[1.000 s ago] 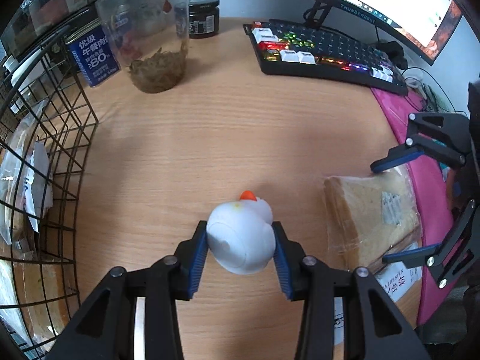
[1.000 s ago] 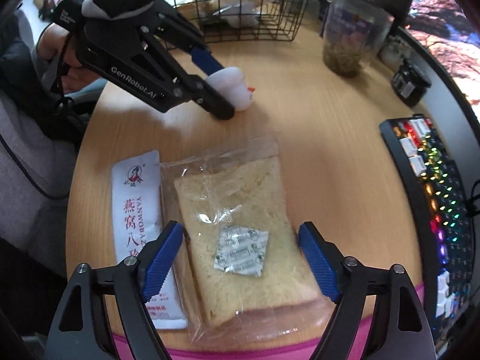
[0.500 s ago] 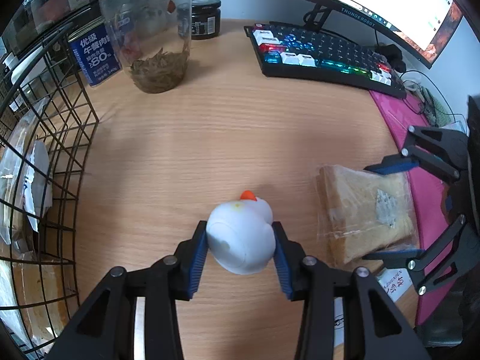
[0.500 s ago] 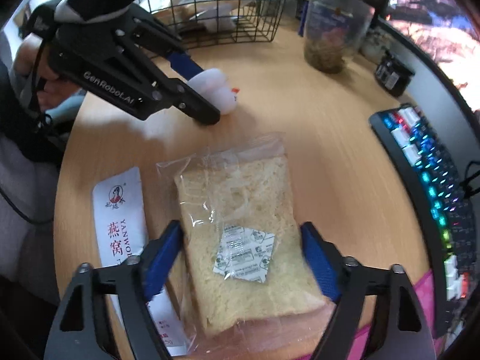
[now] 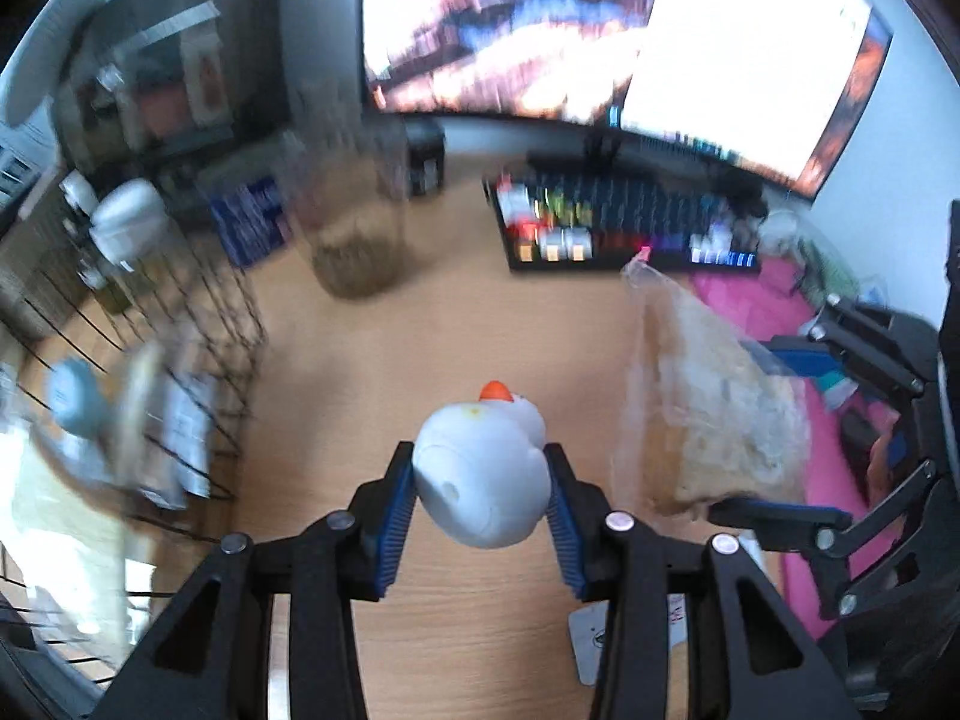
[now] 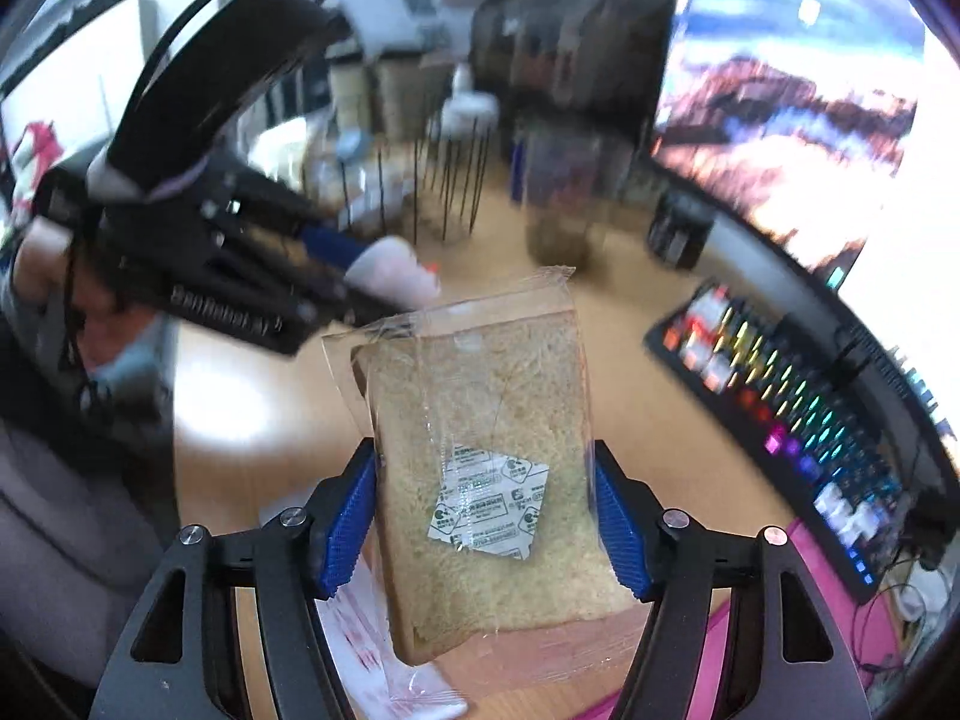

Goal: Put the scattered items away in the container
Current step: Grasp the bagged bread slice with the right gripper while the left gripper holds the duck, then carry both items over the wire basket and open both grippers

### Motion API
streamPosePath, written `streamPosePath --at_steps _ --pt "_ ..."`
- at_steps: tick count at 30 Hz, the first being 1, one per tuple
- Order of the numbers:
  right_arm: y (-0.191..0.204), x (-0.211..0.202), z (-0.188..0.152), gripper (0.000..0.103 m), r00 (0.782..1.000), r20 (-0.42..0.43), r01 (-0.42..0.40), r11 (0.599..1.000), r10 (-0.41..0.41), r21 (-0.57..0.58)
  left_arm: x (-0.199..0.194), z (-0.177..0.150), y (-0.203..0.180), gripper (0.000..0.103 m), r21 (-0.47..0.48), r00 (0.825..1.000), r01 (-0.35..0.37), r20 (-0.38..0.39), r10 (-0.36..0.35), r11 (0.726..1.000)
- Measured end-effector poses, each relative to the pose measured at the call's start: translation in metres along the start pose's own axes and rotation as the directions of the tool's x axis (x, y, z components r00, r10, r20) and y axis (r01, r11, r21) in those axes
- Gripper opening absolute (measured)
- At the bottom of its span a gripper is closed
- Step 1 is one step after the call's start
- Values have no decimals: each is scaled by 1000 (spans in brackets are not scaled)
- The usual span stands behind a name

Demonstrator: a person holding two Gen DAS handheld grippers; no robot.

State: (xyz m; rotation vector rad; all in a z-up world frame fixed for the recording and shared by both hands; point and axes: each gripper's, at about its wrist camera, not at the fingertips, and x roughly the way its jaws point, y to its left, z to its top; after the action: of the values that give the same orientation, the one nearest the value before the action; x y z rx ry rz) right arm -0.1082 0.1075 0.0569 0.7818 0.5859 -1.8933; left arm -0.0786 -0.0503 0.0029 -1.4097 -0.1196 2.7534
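Bagged bread: the slice of bread in a clear plastic bag (image 6: 480, 468) is off the wooden table (image 5: 456, 324) now; a second ago it lay flat.
Right tongs (image 6: 485, 513): I've just been closing them; blue pads press the bag's sides.
White toy duck with orange beak (image 5: 483, 471): also raised, clamped tight in my left tongs (image 5: 480, 525).
Black wire basket (image 5: 210, 348): left of the duck, blurred; I think already part-filled.
Meaning: both picks done, carry next.
Left behind: white sachet with red print (image 6: 384, 660), on the table.

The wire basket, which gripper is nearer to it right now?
Left. The left gripper, clamped on the toy duck, is just beside the wire basket; the right gripper, gripping the bagged bread, sits farther away.
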Motion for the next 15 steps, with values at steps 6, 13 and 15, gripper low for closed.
streamPosePath --at_steps 6,13,15 --pt "24 -14 50 68 990 140 -8 1000 5 19 -63 9 48 46 -74 989 -80 121 89 994" --pt "61 14 124 68 965 238 -132 988 109 83 -101 -2 142 46 -244 938 -271 149 312 931" --pt "69 38 145 68 964 226 -174 976 141 133 -99 -9 169 46 -284 935 -288 122 332 915"
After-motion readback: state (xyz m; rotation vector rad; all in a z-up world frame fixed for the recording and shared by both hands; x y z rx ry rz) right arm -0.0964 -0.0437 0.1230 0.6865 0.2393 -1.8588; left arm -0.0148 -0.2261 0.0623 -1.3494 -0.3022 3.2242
